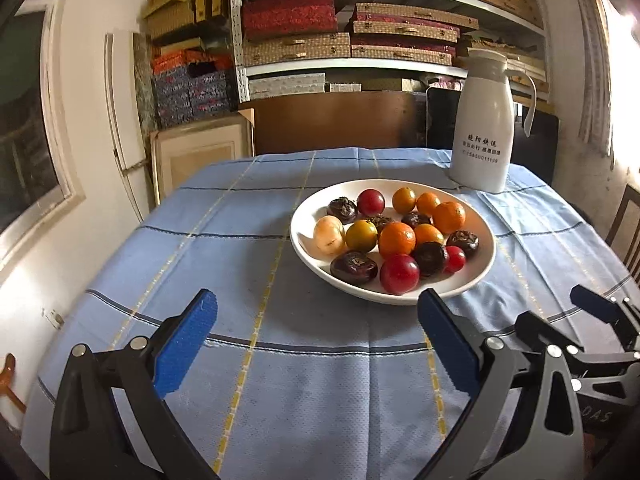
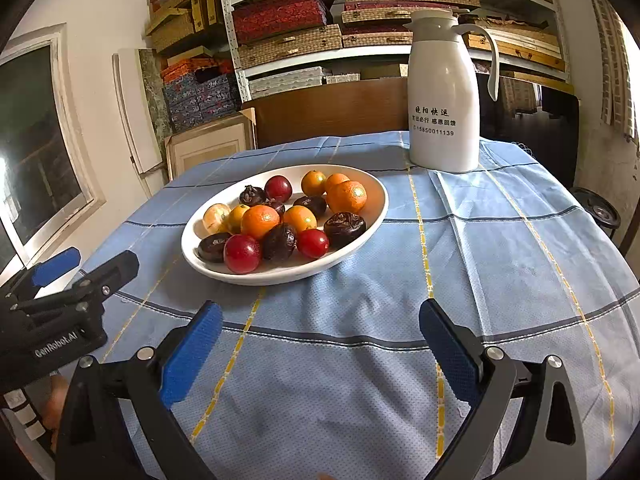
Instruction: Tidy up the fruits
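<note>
The left gripper point(image 1: 318, 344) hangs above the blue checked tabletop point(image 1: 280, 400), its jaws spread wide and holding nothing. The right gripper point(image 2: 320, 354) does the same, jaws wide apart and empty. A white plate point(image 1: 478, 272) sits at about one o'clock in the left view and eleven o'clock in the right view, heaped with fruits point(image 1: 397, 240): oranges, red and dark ones. A white jug point(image 2: 442, 92) stands beyond the plate.

White jug point(image 2: 444, 96) on blue checked tablecloth point(image 2: 500, 248); box-stacked shelves point(image 2: 320, 28) behind.
</note>
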`<state>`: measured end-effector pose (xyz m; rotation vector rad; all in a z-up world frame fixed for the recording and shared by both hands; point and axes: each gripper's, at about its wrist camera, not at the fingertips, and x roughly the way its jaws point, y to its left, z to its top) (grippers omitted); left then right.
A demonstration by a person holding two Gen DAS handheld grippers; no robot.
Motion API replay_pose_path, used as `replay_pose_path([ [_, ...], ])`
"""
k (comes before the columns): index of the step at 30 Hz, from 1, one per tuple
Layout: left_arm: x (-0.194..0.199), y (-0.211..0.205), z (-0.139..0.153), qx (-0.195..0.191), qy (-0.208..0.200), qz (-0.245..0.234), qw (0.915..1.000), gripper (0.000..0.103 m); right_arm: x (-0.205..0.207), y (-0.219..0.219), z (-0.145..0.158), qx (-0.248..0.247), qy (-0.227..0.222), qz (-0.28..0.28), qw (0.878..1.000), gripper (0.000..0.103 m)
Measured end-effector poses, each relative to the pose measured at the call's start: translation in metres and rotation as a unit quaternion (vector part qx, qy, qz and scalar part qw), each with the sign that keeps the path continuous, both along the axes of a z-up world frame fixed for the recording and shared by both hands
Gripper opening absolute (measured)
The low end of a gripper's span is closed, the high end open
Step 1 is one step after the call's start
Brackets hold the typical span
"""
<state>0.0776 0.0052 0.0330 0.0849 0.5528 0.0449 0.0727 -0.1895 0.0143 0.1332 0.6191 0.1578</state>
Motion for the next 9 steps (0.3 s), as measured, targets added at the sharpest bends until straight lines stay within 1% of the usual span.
replay_pose_path([
  [2, 0.0022, -0.0015, -0.0011, 0.002, 0.008, -0.006, 1.0000, 0.098, 0.0004, -0.0003, -0.0002, -0.001, 0.000, 0.000, 1.000, 0.099],
  [4, 0.0038, -0.0009, -0.0020, -0.008, 0.016, -0.011, 0.9998, 0.098, -0.0004, 0.0001, 0.0007, -0.001, -0.002, 0.000, 1.000, 0.099],
  [7, 0.0037, -0.0003, -0.0024, -0.016, 0.019, -0.019, 0.9995, 0.098, -0.0007, 0.0004, 0.0013, 0.000, -0.002, 0.000, 1.000, 0.099],
  [9, 0.0037, -0.0016, -0.0031, -0.013, 0.020, -0.019, 0.9995, 0.098, -0.0005, 0.0001, 0.0011, 0.000, -0.002, 0.001, 1.000, 0.099],
])
